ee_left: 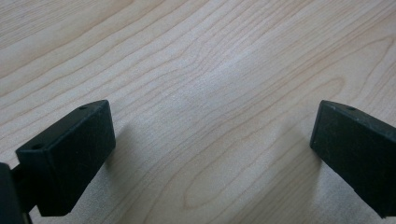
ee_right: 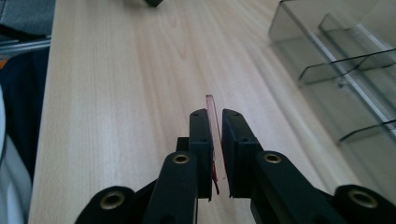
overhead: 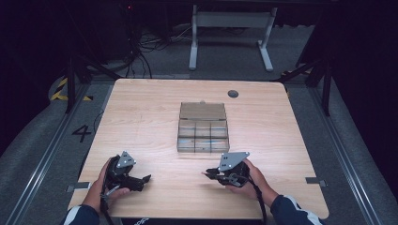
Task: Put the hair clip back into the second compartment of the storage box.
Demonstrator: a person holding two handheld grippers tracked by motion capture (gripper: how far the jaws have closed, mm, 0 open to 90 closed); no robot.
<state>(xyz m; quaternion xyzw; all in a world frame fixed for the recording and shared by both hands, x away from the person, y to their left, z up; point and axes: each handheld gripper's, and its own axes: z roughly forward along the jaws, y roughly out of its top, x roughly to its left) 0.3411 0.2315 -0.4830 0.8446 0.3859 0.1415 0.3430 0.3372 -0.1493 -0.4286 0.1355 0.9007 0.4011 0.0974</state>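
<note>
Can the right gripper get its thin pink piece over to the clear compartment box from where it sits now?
Probably yes. The right gripper, shut on the thin pink piece, sits just in front of the clear compartment box, lid open, with bare table between.

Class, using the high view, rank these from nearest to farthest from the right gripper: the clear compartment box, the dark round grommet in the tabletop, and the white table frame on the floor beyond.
From the right gripper:
1. Clear compartment box, just beyond it, mid-table.
2. Dark round grommet, near the table's far edge.
3. White table frame, on the floor past the table.
</note>
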